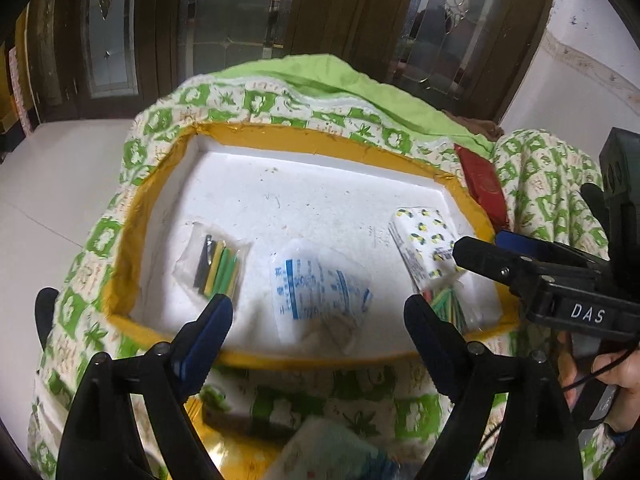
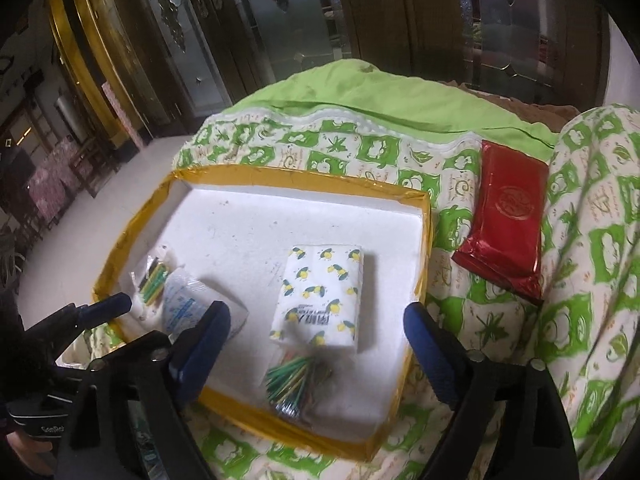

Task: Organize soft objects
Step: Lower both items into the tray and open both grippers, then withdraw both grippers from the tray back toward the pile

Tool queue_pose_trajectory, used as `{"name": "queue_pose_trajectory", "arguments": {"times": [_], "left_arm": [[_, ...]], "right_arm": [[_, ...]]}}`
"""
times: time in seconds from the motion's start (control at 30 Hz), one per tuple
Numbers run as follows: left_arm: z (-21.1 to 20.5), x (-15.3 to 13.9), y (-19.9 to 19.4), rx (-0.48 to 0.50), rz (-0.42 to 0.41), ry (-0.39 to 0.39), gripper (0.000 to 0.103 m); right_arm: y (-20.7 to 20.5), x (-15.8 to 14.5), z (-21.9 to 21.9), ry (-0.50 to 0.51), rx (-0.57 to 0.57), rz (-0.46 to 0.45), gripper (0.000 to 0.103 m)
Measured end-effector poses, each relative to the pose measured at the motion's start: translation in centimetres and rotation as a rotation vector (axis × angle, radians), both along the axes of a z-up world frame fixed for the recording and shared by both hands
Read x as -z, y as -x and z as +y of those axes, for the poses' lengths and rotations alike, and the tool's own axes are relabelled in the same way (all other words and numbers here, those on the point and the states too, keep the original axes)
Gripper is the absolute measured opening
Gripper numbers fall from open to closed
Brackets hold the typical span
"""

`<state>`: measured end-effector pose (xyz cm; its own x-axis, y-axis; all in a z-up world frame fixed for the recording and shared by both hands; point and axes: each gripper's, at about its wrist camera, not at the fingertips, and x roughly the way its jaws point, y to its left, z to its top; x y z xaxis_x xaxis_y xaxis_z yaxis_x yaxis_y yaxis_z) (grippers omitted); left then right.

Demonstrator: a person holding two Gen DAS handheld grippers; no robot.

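With both our left claw (image 1: 318, 332) and right claw (image 2: 318, 334) spread wide and empty over the tray's (image 2: 256, 178) near edge, we see the tissue pack (image 2: 320, 284) inside it, while only the right view shows the whole red packet (image 2: 506, 216) beyond the tray's right rim.

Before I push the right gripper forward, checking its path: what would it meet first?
Probably the tissue pack, centred ahead of the open right gripper in the tray; depth is unclear.

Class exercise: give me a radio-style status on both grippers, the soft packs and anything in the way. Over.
Left gripper open, empty; right gripper open, empty. Tissue pack and bags inside tray; red pouch outside on quilt. Nothing blocking.
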<state>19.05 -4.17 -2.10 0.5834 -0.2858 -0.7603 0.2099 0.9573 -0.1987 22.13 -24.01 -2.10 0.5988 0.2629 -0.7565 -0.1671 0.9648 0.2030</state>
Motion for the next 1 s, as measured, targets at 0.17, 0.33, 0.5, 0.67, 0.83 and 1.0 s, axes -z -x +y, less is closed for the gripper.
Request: {"name": "queue_pose_trajectory", "arguments": {"times": [0.17, 0.33, 0.5, 0.67, 0.83, 1.0], "left_arm": [[0.4, -1.1, 2.7, 0.001, -0.047, -0.006, 0.093], [0.9, -1.0, 5.2, -0.002, -0.050, 0.012, 0.094], [1.0, 0.2, 7.6, 0.006, -0.028, -0.014, 0.094], [1.4, 0.5, 9.9, 0.011, -0.035, -0.026, 0.094], [2.1, 0.4, 11.3, -0.005, -0.036, 0.009, 0.094], [2.4, 0.5, 12.3, -0.015, -0.037, 0.002, 0.094]], "right_arm": [[2.2, -0.5, -0.1, -0.030, 0.003, -0.014, 0.095], [4.7, -0.2, -0.6, -0.091, 0.031, 0.009, 0.096], [7.0, -0.2, -0.3, -0.099, 0.026, 0.005, 0.099], [8.5, -0.4, -0.5, -0.106, 0.026, -0.005, 0.102], [10.1, -0.1, -1.2, -0.135, 0.045, 0.015, 0.102], [11.5, 0.1, -1.7, -0.153, 0.058, 0.027, 0.102]]}}
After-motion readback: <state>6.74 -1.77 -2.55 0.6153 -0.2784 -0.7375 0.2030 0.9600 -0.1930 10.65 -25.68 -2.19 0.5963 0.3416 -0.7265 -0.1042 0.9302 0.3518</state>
